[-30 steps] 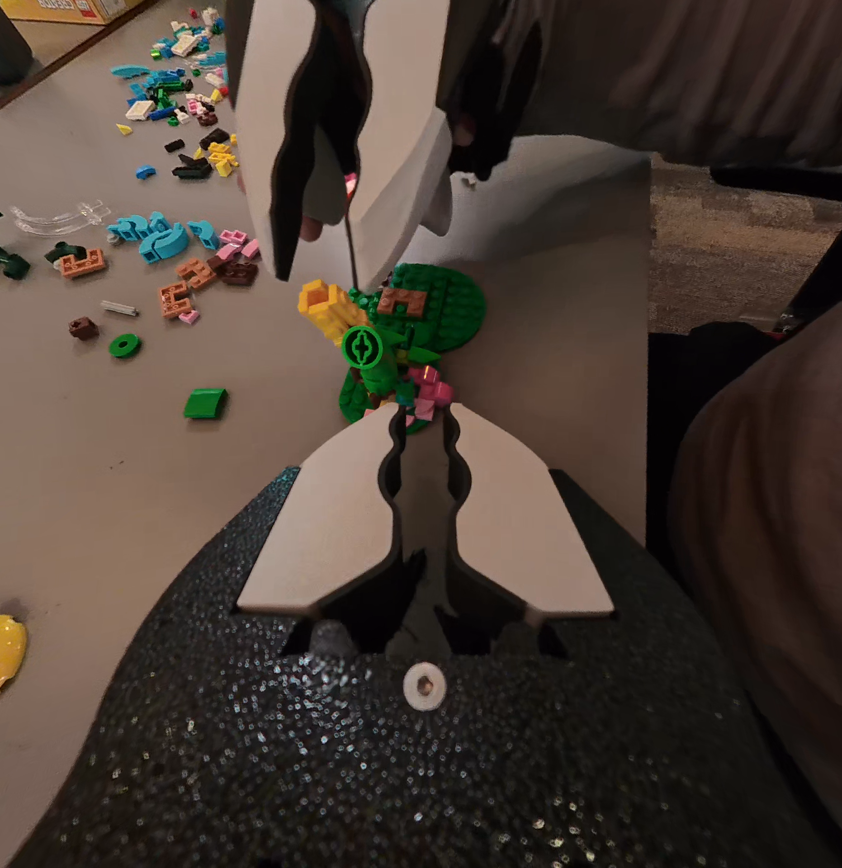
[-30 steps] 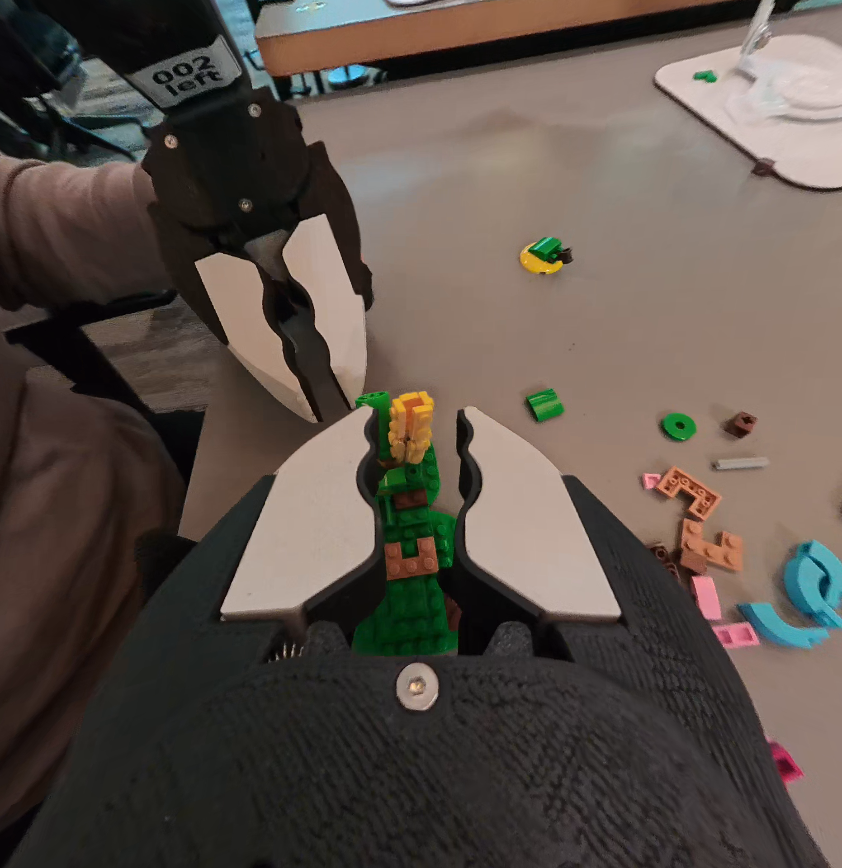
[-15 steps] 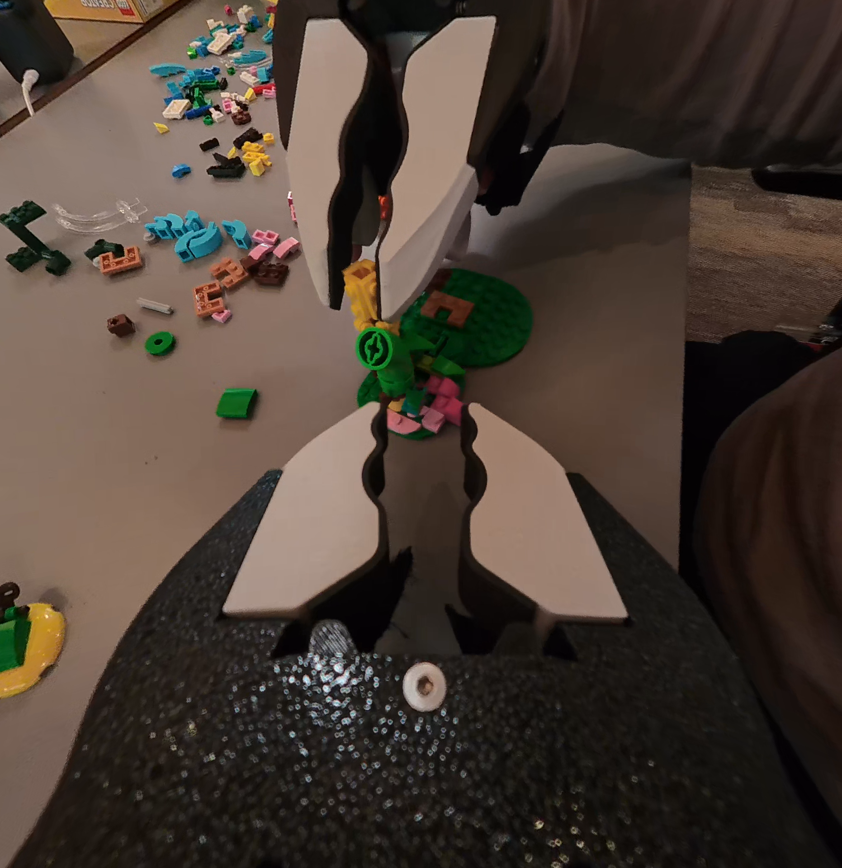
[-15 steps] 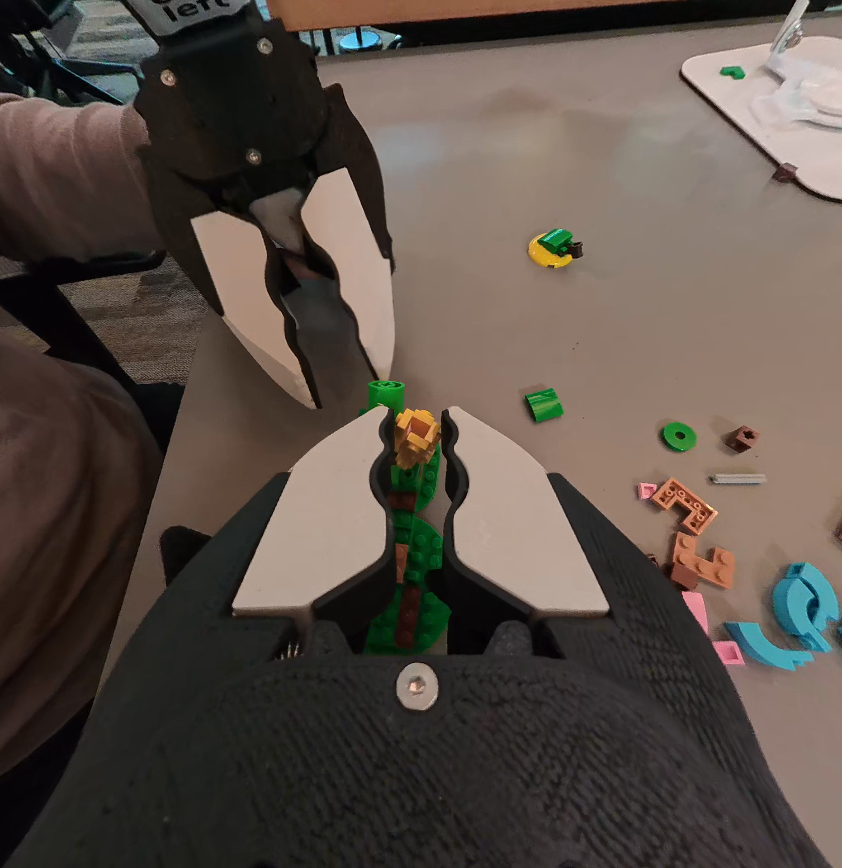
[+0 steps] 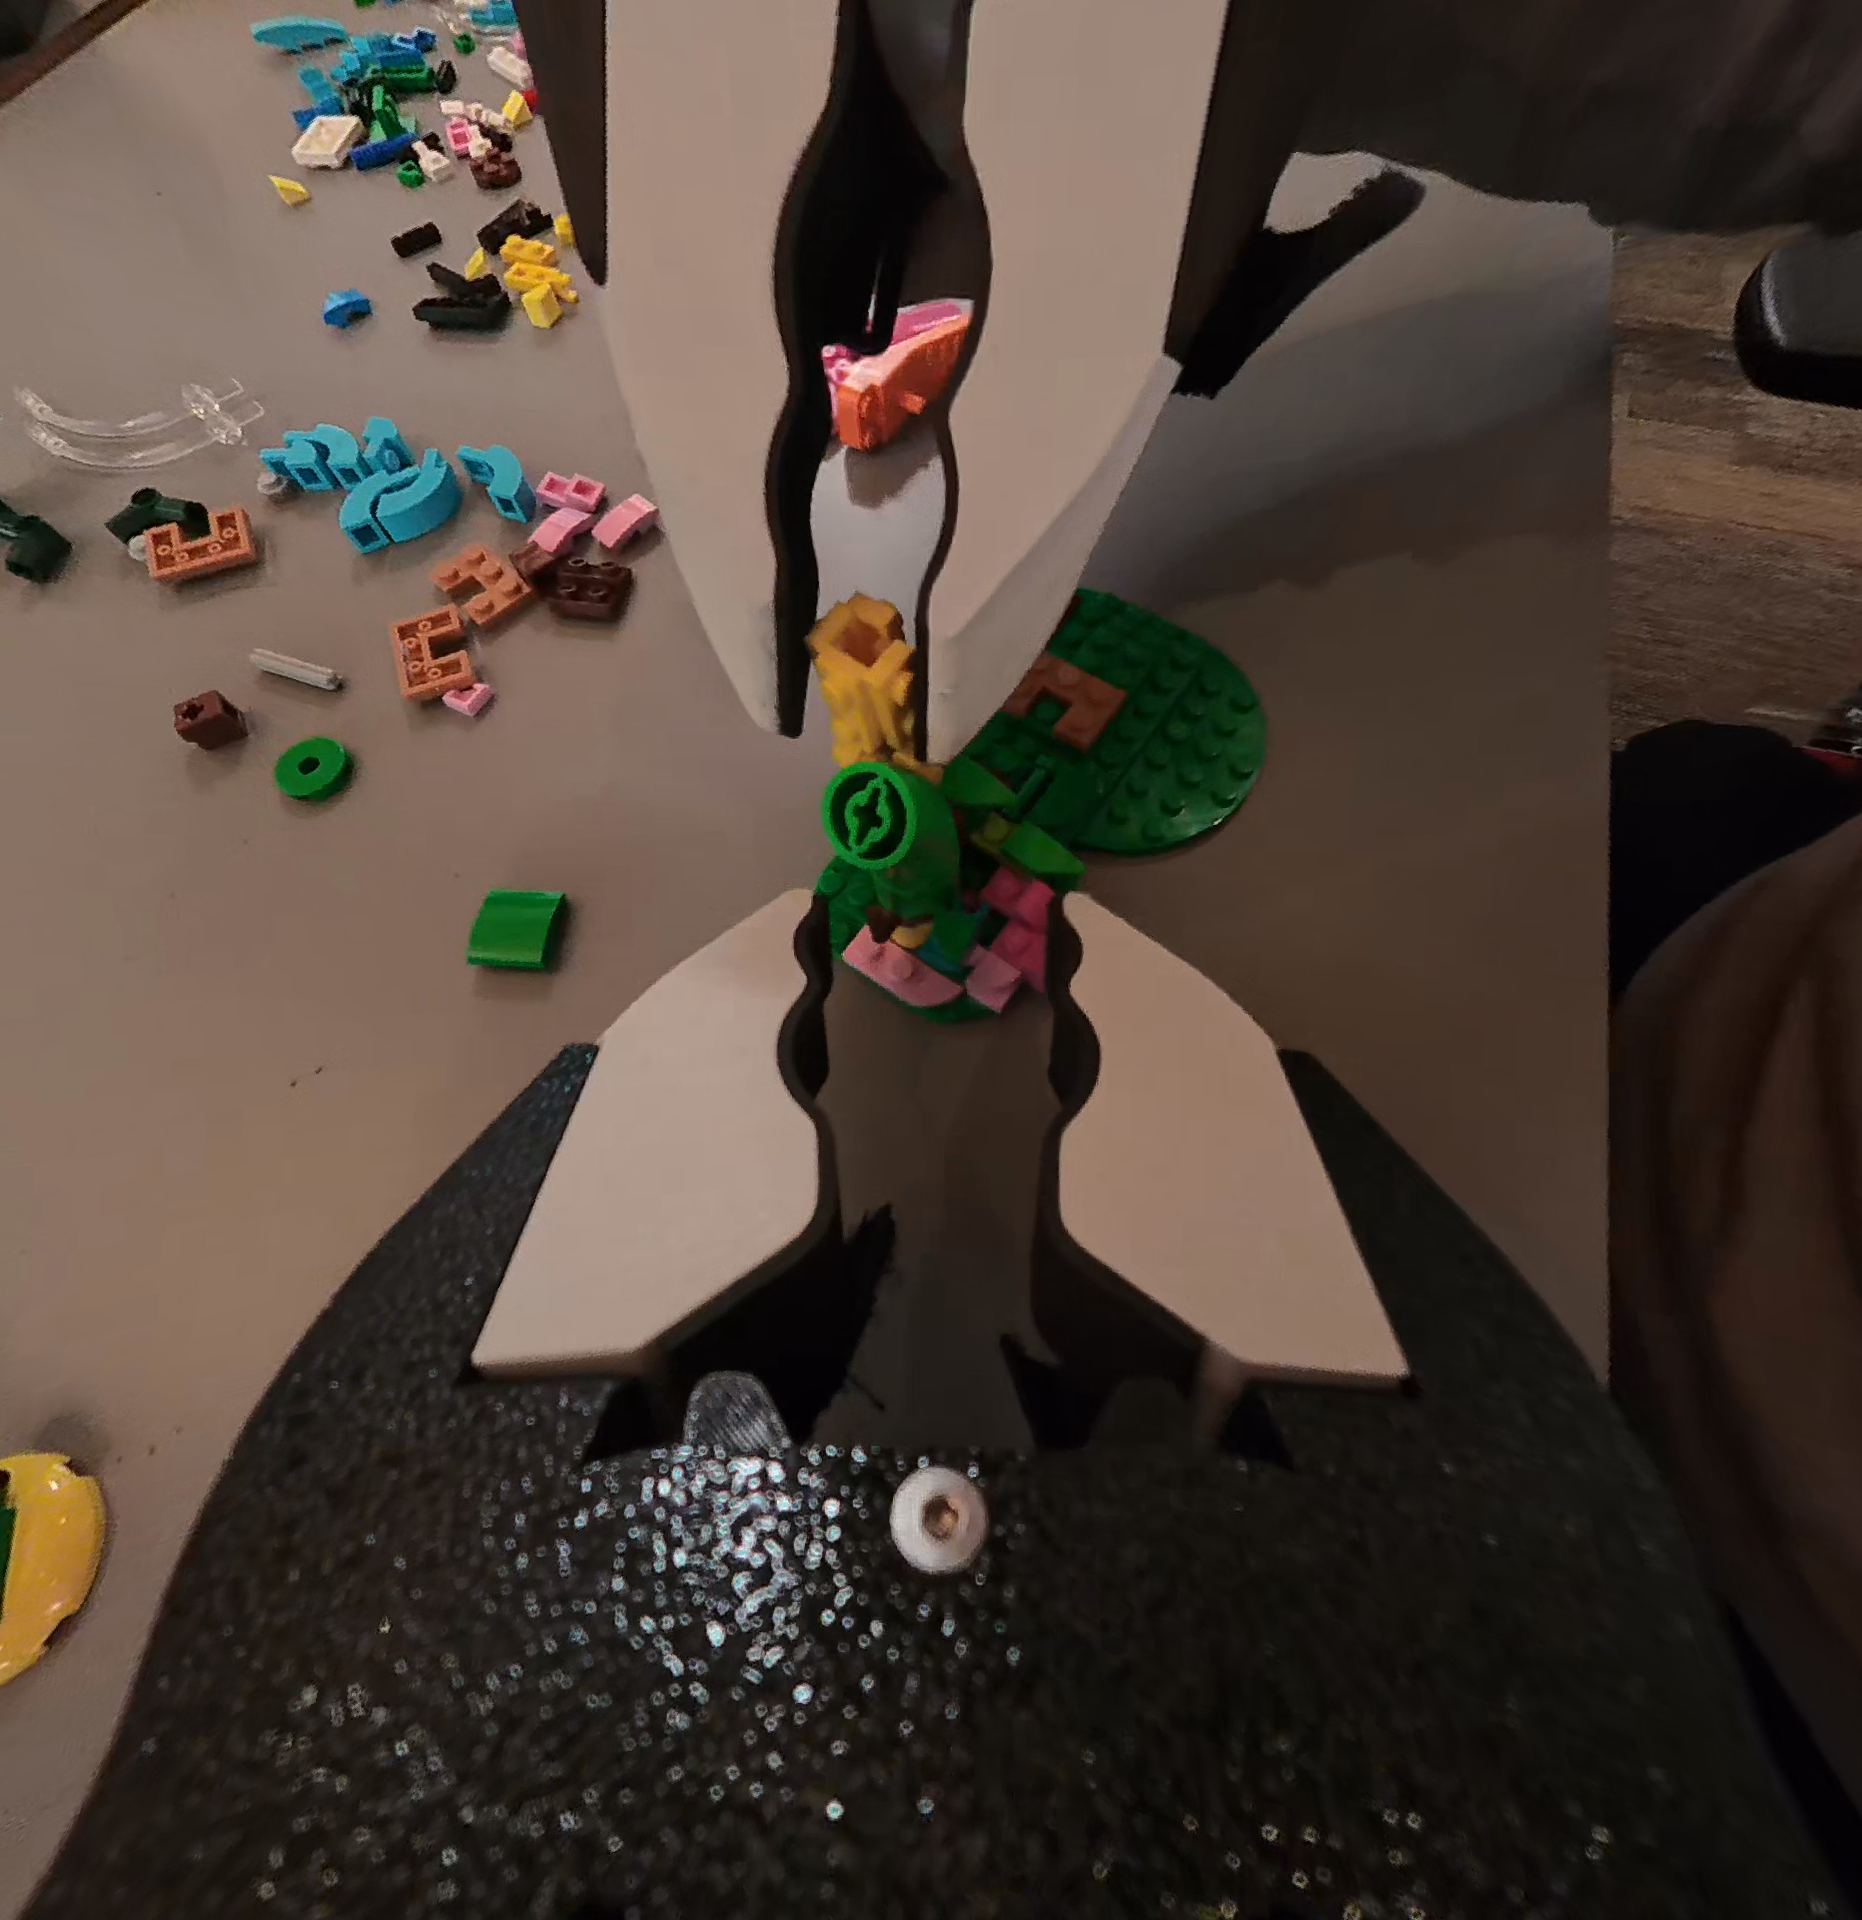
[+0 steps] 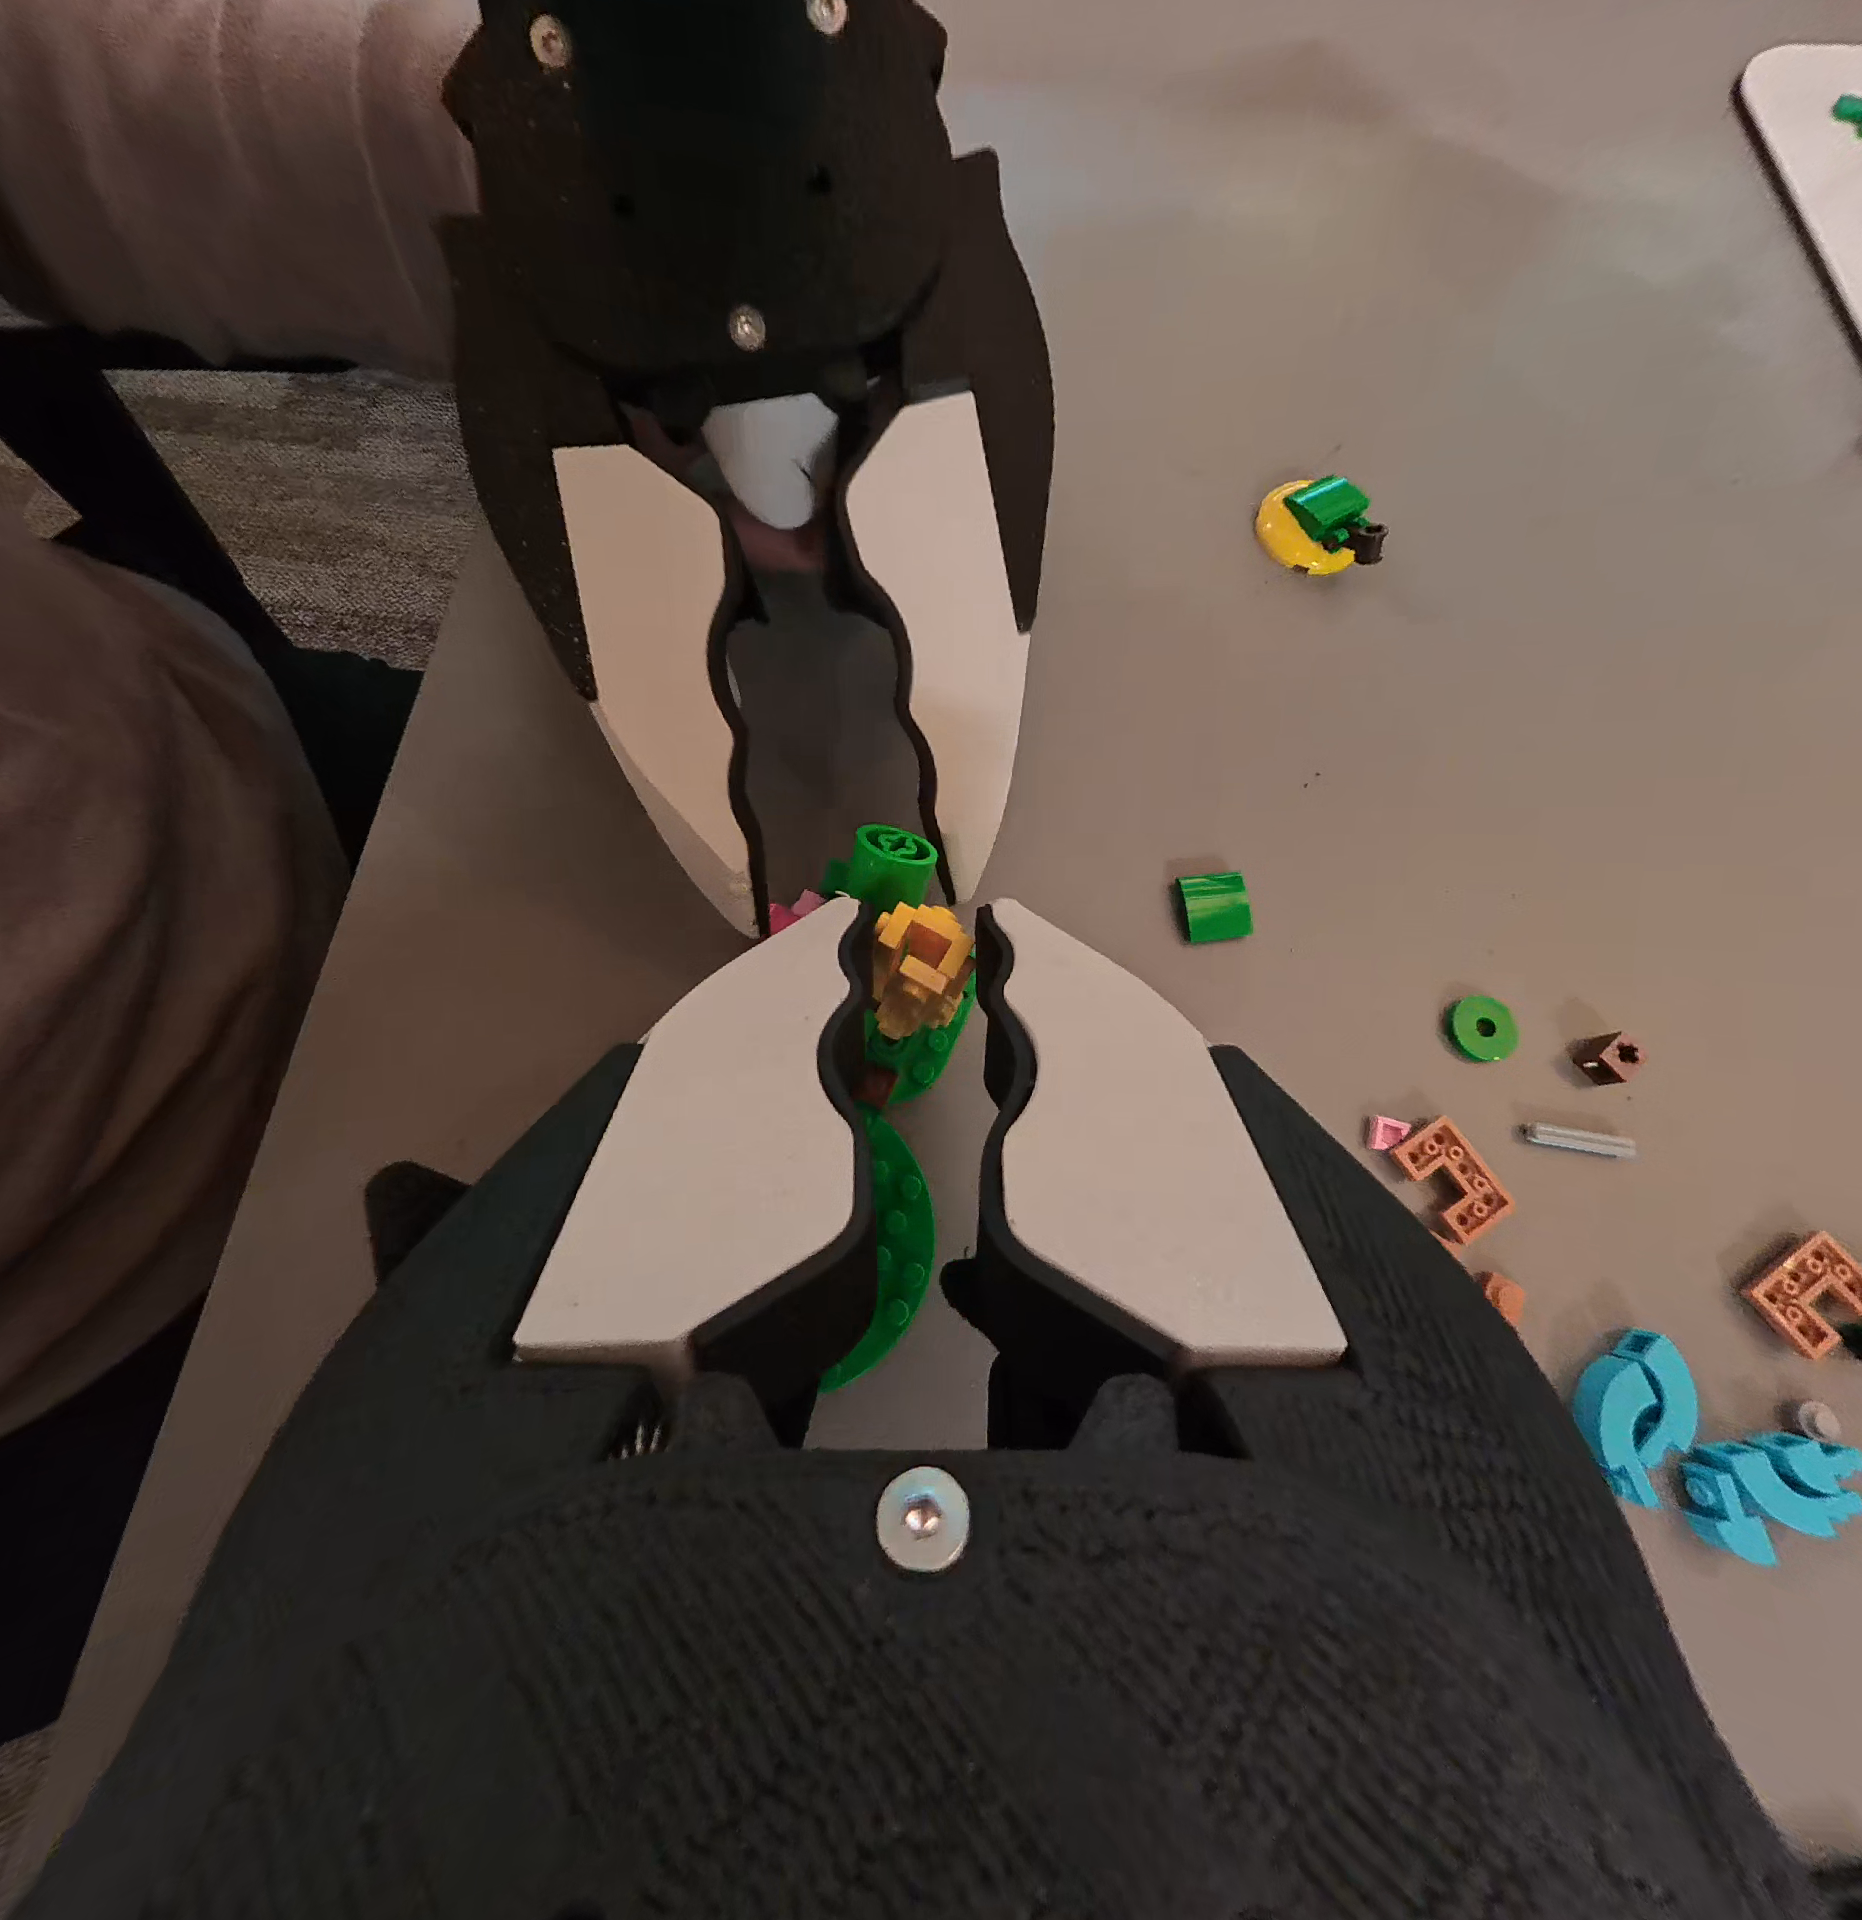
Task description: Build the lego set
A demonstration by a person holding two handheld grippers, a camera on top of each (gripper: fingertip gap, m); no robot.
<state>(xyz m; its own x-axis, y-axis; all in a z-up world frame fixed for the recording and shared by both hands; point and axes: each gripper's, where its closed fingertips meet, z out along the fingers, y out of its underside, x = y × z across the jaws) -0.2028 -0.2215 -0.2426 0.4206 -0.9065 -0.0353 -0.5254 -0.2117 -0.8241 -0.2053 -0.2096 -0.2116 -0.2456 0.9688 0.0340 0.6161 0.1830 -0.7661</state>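
L gripper (image 5: 932,914): white-faced fingers w/ wavy black inner edges, spread apart, holding nothing; tips flank the near edge of the model.
R gripper (image 6: 919,920): fingers set a little apart, either side of the yellow flower; can't tell if the pads actually touch it.
Model: small green lego build (image 5: 911,883) w/ pink bricks at its base, standing on the grey table (image 5: 283,1091) between the two grippers, near the table's edge.
Yellow brick flower (image 6: 916,971): top of the model, right between R fingertips.
Green round cylinder w/ cross hole (image 5: 870,816): just below the flower in L view, ahead of L tips.
Green round studded plate (image 5: 1145,727): flat on table, beside the model, under R gripper.
Loose bricks: green curved tile (image 5: 516,930), green ring (image 5: 312,769), tan L-plates (image 6: 1452,1174), blue curved pieces (image 5: 397,488), all well apart from both grippers.
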